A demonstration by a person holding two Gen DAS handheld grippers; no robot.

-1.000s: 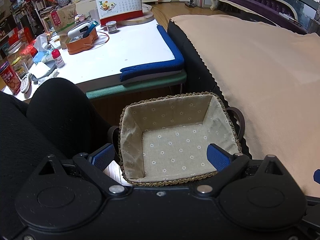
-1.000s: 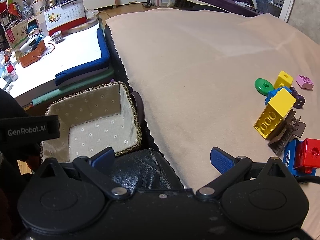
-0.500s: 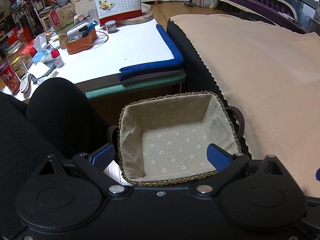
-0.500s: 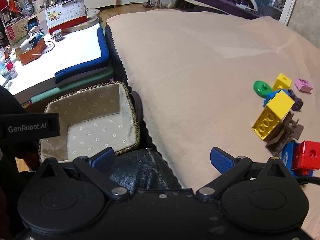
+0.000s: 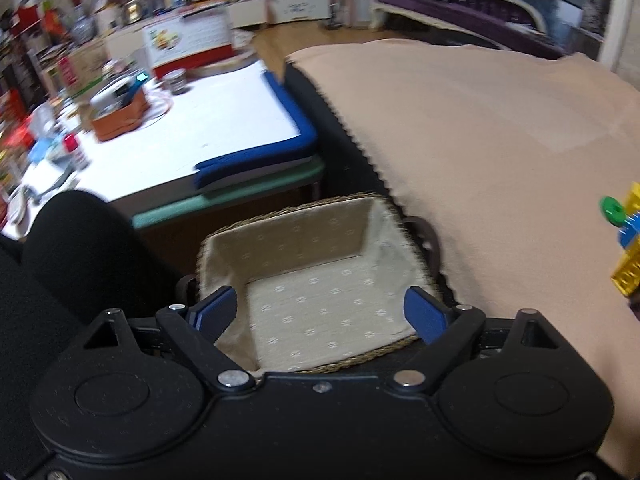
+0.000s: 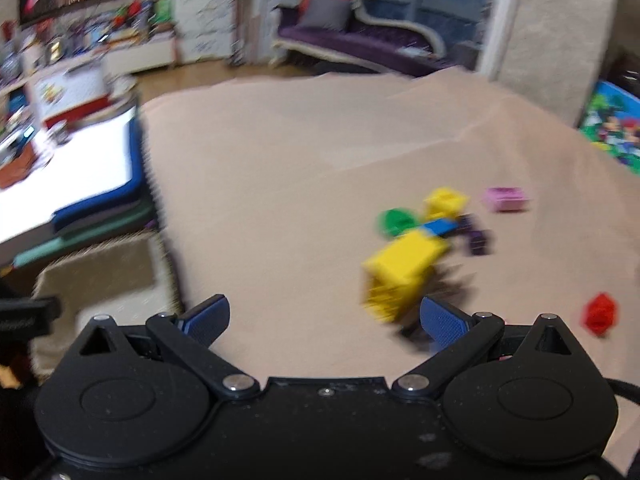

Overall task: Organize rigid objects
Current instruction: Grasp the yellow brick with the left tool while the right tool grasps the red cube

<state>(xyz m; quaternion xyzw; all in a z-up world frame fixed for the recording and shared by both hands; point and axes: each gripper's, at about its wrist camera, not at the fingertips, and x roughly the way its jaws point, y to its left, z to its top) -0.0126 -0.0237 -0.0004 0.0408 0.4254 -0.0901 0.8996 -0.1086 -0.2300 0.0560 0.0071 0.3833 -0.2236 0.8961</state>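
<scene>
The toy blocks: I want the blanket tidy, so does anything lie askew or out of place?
Yes. The blocks lie loose on the beige blanket: the big yellow block is tipped on its side in the heap, and a red piece sits apart. The lined basket holds nothing.

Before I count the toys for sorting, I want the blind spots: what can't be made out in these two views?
- Right wrist: motion blur smears the big yellow block; the dark shape under it is unidentifiable.
- Right wrist: the small red block is a blur.
- Left wrist: the toy pile is cut off by the right edge beyond the green ring.
- Right wrist: the fabric-lined woven basket is blurred and partly hidden by the hand-held gripper body.
</scene>
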